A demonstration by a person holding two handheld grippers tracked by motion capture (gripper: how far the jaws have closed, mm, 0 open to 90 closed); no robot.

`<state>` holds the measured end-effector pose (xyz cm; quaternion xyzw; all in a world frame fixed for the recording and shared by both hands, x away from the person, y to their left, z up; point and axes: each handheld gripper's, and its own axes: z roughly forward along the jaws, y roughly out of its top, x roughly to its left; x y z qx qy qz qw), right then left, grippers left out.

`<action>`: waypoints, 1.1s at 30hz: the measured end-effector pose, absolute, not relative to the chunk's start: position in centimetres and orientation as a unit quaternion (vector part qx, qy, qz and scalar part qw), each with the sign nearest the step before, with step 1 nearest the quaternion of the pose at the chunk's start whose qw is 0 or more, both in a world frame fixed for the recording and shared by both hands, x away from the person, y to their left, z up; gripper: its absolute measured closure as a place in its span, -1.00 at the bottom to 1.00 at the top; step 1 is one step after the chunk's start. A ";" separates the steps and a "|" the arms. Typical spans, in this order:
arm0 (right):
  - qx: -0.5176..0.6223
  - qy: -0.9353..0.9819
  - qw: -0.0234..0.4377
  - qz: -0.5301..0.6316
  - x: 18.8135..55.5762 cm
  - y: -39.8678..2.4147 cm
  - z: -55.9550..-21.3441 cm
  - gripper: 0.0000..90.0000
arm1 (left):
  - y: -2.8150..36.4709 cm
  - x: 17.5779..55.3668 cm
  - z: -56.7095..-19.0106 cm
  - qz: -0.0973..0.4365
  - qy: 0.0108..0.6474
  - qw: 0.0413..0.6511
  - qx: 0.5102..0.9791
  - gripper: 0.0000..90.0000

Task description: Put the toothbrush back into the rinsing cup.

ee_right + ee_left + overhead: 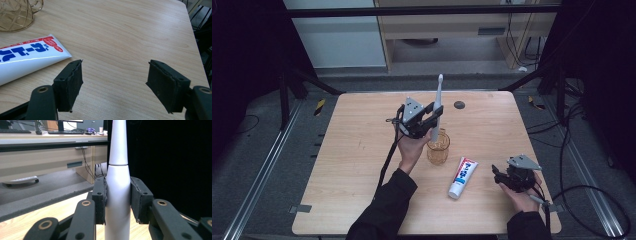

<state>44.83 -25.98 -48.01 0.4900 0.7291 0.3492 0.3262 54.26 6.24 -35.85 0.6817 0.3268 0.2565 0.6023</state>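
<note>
A white electric toothbrush (438,97) stands upright with its head up, and my left gripper (431,121) is shut on its thick handle. In the left gripper view both pads press on the toothbrush (118,182). Its lower end hangs just over an amber glass cup (438,148) with a handle, at the middle of the wooden table (357,165). A white toothpaste tube (463,176) with blue and red print lies flat to the right of the cup. My right gripper (499,176) is low over the table right of the tube, open, with bare wood between its pads (70,85). The tube (27,56) and cup (15,13) lie off to its left.
A small dark round disc (459,104) sits near the table's far edge. Black cables (582,190) loop on the floor to the right. Desks and a cabinet stand beyond the table. A strip of grey tape (300,208) marks the front left corner.
</note>
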 end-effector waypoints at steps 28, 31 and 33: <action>0.486 0.733 0.330 0.343 44.9 -25.8 -48.2 -0.39 | 7.1 53.3 -40.9 0.245 0.319 0.602 0.690 0.50; 0.486 0.733 0.331 0.343 44.9 -25.8 -48.2 -0.39 | 7.1 53.2 -41.2 0.245 0.318 0.601 0.691 0.50; 0.486 0.733 0.331 0.343 44.9 -25.8 -48.2 -0.39 | 7.2 53.2 -41.5 0.245 0.319 0.601 0.690 0.50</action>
